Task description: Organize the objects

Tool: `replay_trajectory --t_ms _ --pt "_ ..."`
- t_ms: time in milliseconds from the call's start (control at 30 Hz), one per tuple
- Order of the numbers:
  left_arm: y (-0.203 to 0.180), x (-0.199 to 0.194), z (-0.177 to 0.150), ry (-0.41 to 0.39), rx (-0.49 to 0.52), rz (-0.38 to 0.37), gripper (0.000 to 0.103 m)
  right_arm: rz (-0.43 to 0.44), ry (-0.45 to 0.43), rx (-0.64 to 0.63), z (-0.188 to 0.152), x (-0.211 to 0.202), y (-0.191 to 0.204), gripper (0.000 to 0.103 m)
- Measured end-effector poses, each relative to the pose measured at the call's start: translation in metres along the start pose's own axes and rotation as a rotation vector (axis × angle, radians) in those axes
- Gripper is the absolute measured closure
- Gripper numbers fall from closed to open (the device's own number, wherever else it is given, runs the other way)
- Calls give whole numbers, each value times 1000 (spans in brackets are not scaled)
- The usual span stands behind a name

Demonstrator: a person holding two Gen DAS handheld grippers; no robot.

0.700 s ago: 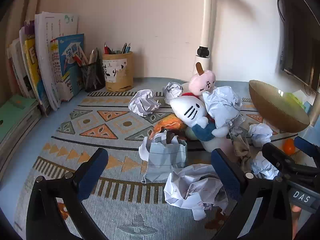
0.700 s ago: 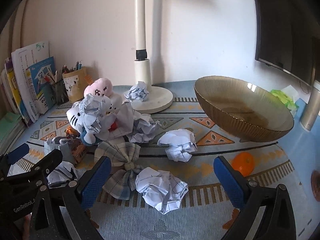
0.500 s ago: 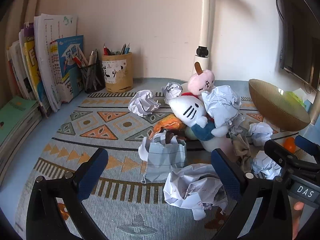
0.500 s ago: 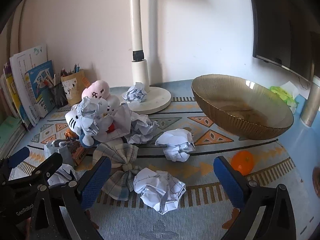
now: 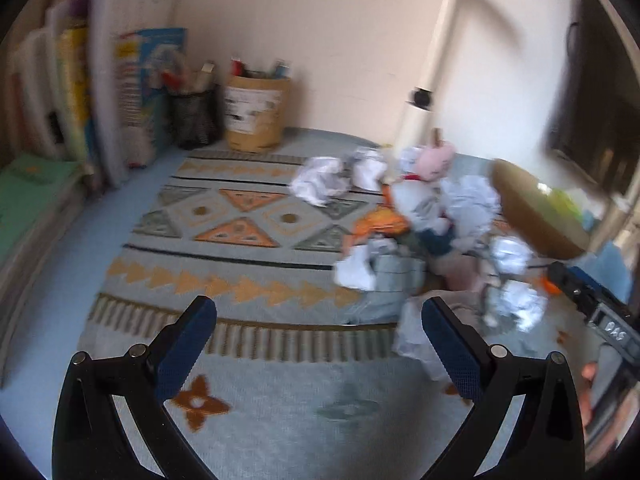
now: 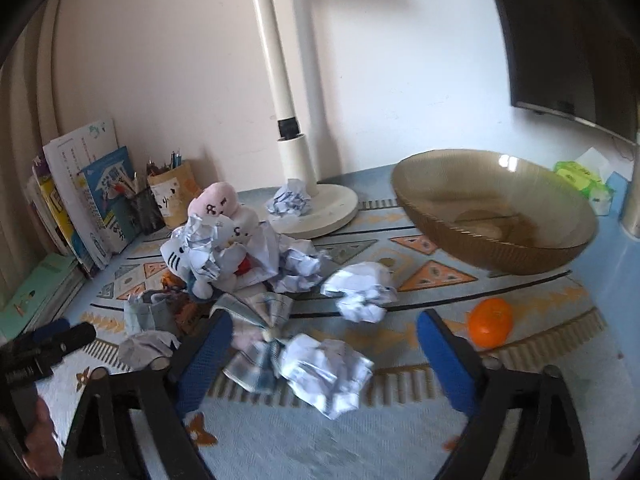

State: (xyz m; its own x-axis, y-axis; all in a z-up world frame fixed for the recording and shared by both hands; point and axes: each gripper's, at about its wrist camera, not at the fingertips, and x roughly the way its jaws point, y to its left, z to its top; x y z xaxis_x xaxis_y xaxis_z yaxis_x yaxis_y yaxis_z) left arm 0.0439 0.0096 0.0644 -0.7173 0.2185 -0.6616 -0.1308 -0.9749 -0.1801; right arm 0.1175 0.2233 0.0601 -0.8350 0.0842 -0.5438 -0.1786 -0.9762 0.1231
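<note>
Nearest, the left tongs stand wide apart over a bare stretch of the patterned mat by the front edge of the surface, nothing between the blue pads; the right tongs are likewise spread, with a crumpled paper ball lying on the mat between the pads and touched by neither; a plaid bow sits just beside that ball, partly behind the left-side pad. A little farther, toward the right edge, an orange rests alone on the mat fringe; another paper wad lies near the mat's middle. Beyond the bow is the main heap: a white cat plush and a pink plush piled together with more crumpled sheets (one wad perched on the cat's head); a small pale bag stands at the heap's near left side. Behind, toward the back right corner, a large amber bowl tilts on the mat; the lamp base stands at the back edge with a paper ball against it; in the back left corner are pen pots and a row of upright books.
</note>
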Motion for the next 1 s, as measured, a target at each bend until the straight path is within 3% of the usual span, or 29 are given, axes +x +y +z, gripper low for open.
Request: replay_trajectory --t_ms 100,167,300,467,567,633,700,1000 --pt "-1 18 15 41 -11 -89 1 -77 25 13 4 -10 -34 12" --pt "-2 34 22 79 -9 -107 3 -111 62 34 5 -12 -61 12" --pt "-3 65 23 183 -28 -212 20 -89 147 105 1 -2 -103 14" --pt "-8 82 19 216 -47 -255 41 -93 237 99 3 30 -106 20" --pt "-8 82 19 204 -50 -256 49 -86 275 103 2 53 -109 35" --pt "-8 80 19 197 -50 -269 53 -88 317 126 0 68 -115 53" --pt "-9 77 19 188 -42 -269 54 -79 311 126 0 68 -115 64" --pt "-13 23 35 82 -12 -257 55 19 225 91 12 20 -95 65"
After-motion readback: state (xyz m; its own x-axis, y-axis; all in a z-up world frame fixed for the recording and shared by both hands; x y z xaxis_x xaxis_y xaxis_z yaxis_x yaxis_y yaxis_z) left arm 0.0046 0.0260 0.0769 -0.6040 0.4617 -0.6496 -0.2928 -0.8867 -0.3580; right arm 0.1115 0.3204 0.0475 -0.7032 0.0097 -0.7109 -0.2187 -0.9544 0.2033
